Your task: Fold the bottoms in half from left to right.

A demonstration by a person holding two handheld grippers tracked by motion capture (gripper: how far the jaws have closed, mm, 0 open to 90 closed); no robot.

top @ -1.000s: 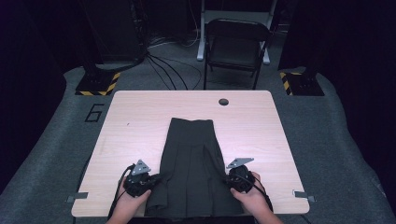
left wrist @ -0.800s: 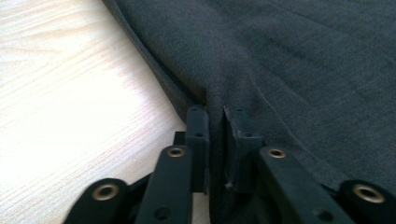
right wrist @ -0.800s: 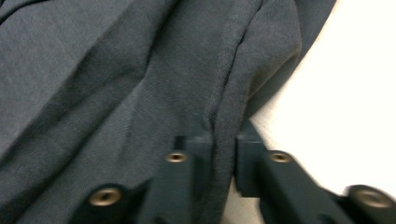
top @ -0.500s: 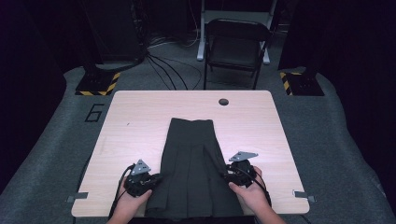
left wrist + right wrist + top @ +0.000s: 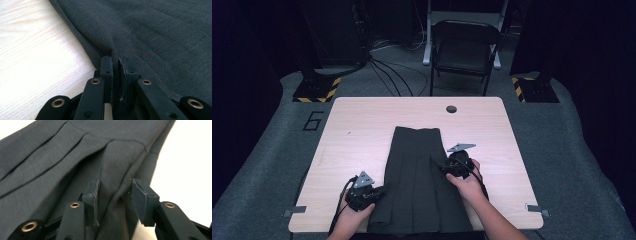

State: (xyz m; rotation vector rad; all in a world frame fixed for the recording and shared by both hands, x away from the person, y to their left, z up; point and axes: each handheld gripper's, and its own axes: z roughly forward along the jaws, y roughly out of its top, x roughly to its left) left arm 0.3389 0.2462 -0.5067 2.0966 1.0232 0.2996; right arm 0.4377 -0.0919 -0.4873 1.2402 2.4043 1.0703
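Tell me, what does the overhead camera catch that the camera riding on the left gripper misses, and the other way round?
The high view alone takes in the whole table, both hands, the right gripper at the skirt's right edge, and a folding chair beyond. The left gripper view alone shows close detail: the left gripper with its fingers pinched together on a fold at the cloth's edge, and the fabric's weave. Both share the dark pleated skirt lying on the pale wood.
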